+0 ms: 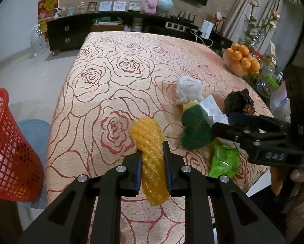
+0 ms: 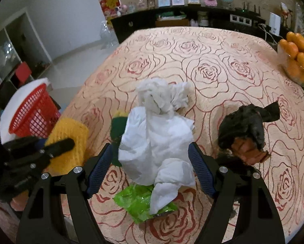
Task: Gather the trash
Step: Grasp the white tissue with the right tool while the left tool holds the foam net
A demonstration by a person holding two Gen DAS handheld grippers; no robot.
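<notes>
My left gripper (image 1: 153, 158) is shut on a yellow foam net sleeve (image 1: 149, 156) and holds it over the rose-patterned table (image 1: 115, 77). My right gripper (image 2: 152, 156) is open, its jaws on either side of a crumpled white tissue (image 2: 158, 144). A second white wad (image 2: 160, 93) lies just beyond it. A green sponge (image 1: 194, 126), a bright green wrapper (image 2: 139, 201) and a crumpled black-and-brown wrapper (image 2: 245, 132) lie around it. A red mesh basket (image 1: 9, 152) stands off the table's left edge and also shows in the right wrist view (image 2: 33, 113).
A bowl of oranges (image 1: 241, 61) and glass jars (image 1: 267, 79) stand at the table's right side. A dark sideboard (image 1: 70, 32) with frames, a globe and a plush toy runs along the far wall. A blue stool (image 1: 36, 130) sits beside the basket.
</notes>
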